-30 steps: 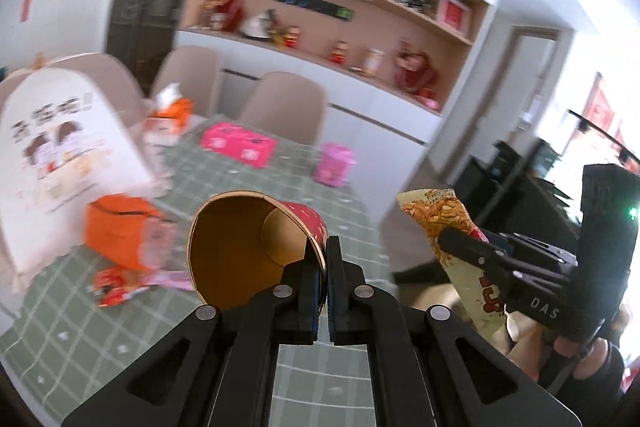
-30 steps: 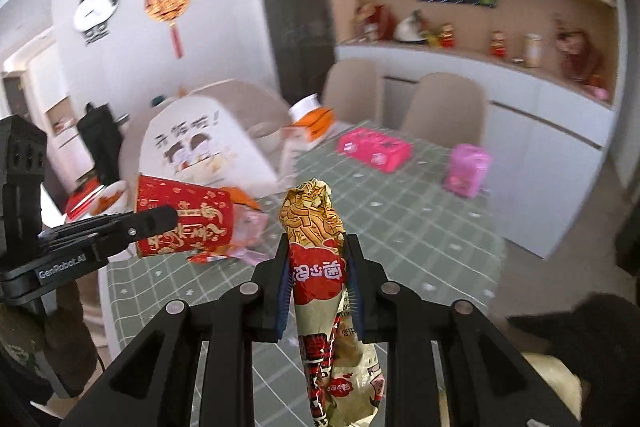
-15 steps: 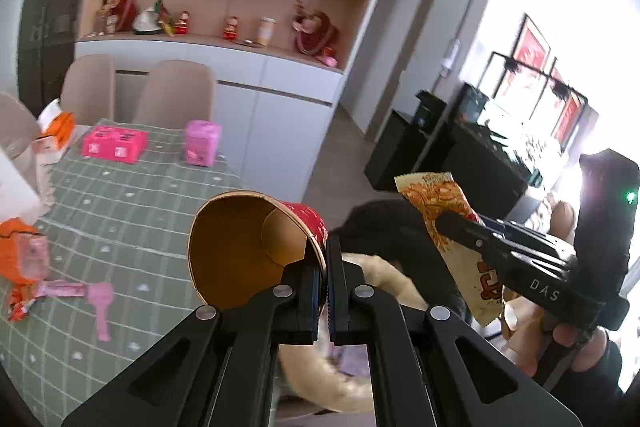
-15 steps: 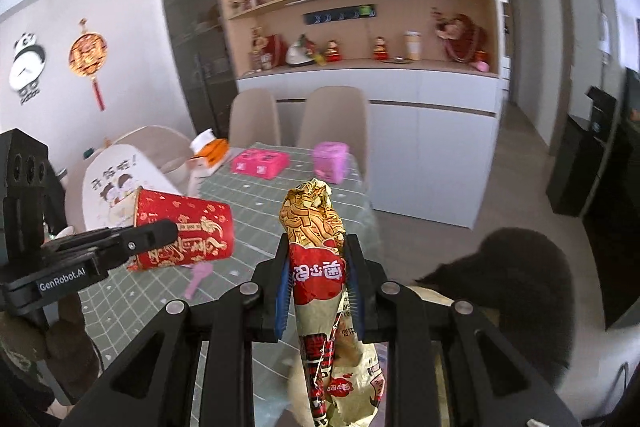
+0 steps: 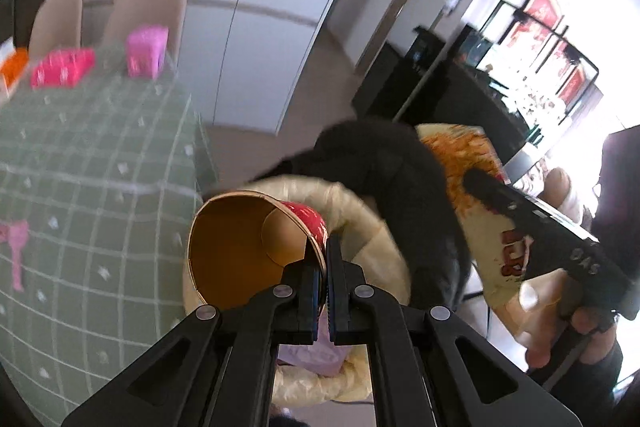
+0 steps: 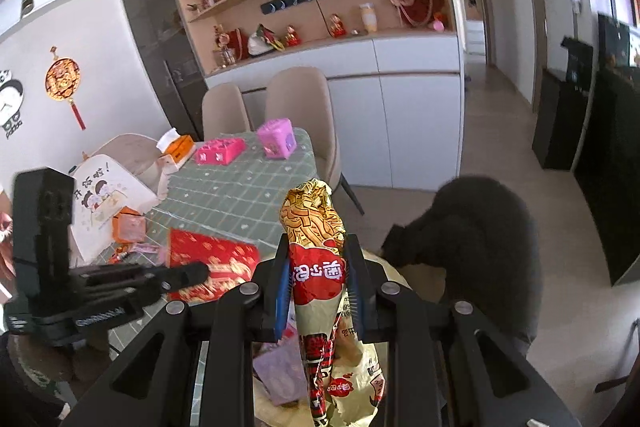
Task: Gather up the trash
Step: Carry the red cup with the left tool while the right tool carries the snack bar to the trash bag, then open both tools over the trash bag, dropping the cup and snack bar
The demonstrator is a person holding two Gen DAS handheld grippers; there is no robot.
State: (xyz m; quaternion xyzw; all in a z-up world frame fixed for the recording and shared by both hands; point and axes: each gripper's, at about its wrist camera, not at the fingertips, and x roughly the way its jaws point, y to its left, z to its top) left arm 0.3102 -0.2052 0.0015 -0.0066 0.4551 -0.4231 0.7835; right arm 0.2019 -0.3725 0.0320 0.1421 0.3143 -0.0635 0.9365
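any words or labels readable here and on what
"DAS" (reads upside down): on the side of the right gripper, left wrist view.
Red Chinese characters on the snack wrapper held in that gripper: mirrored, not legible.
Characters on the white cartoon bag: too small.
Lettering on the left gripper: blurred.
Gold print on the red paper cup: unreadable.

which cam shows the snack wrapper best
The right wrist view: the snack wrapper stands centred and sharp between the right gripper's pads, print visible. In the left wrist view it sits off to the right, blurred and partly hidden behind that gripper's finger.
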